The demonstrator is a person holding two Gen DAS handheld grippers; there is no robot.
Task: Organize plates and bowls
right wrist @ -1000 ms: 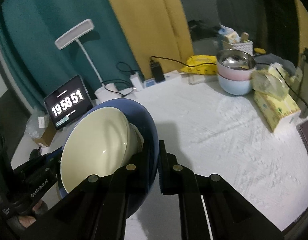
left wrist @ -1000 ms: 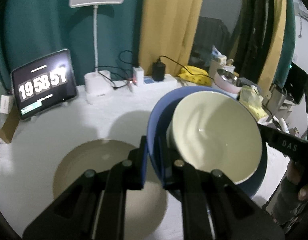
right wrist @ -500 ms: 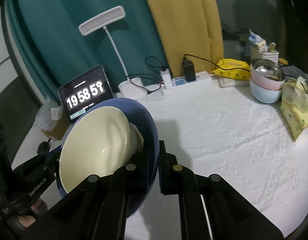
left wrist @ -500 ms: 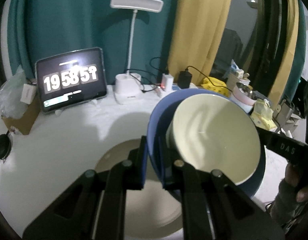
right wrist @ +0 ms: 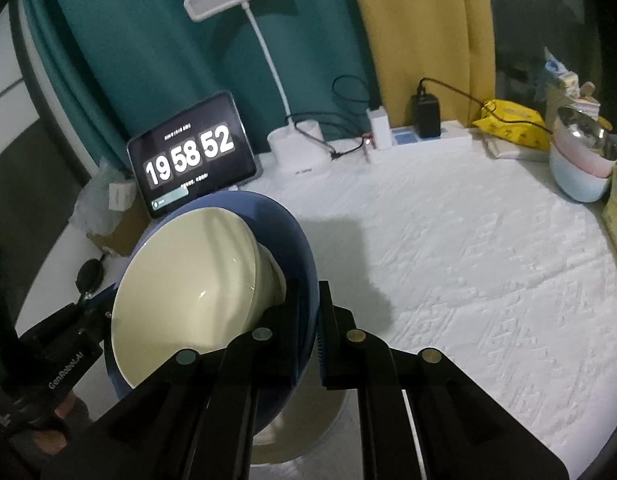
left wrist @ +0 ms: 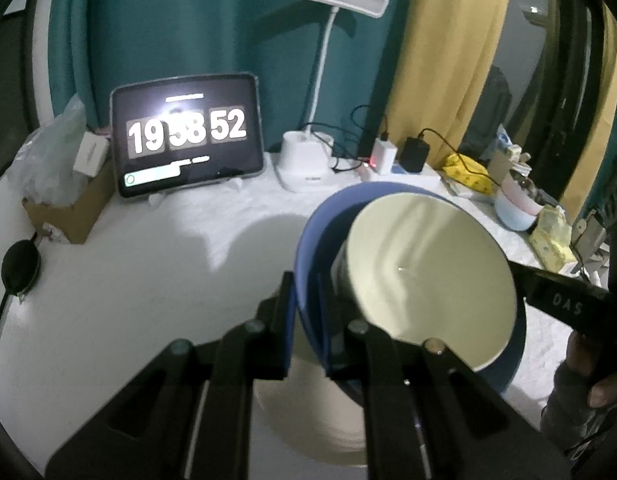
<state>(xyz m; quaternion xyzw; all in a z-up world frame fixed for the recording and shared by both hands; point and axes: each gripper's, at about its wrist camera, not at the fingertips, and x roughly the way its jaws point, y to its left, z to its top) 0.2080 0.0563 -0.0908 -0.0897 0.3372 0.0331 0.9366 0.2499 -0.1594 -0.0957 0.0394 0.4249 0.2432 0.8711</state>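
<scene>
Since the earlier frames, both tongs have carried the dishes sideways toward the tablet clock [left wrist: 187, 136], which now sits larger and nearer the middle of the left wrist view and reads 19 58 52. The beige plate [left wrist: 308, 420] on the tabletop [left wrist: 140, 280] has slid from the open left of that view to directly beneath the held dishes.

The left tongs [left wrist: 306, 328] are clamped shut on the near rim of the blue plate [left wrist: 308, 248], one finger on its underside and one on its upper face. The right tongs [right wrist: 308, 336] pinch the opposite rim of the same blue plate in the same way. A cream bowl [left wrist: 432, 276] rests in the blue plate, its foot against the plate's face, and plate and bowl are steeply tilted in both wrist views. They hang in front of the tablet clock and above the beige plate, whose edge peeks out under the blue plate in the right wrist view too.

Right of the tablet clock stands a white desk lamp [right wrist: 296, 148], then a power strip [right wrist: 424, 136] with chargers plugged in. Farther right, by the tabletop's edge, is a stack of bowls [right wrist: 580, 164], a metal one uppermost. A gloved hand [left wrist: 580, 404] grips the right tongs' handle.
</scene>
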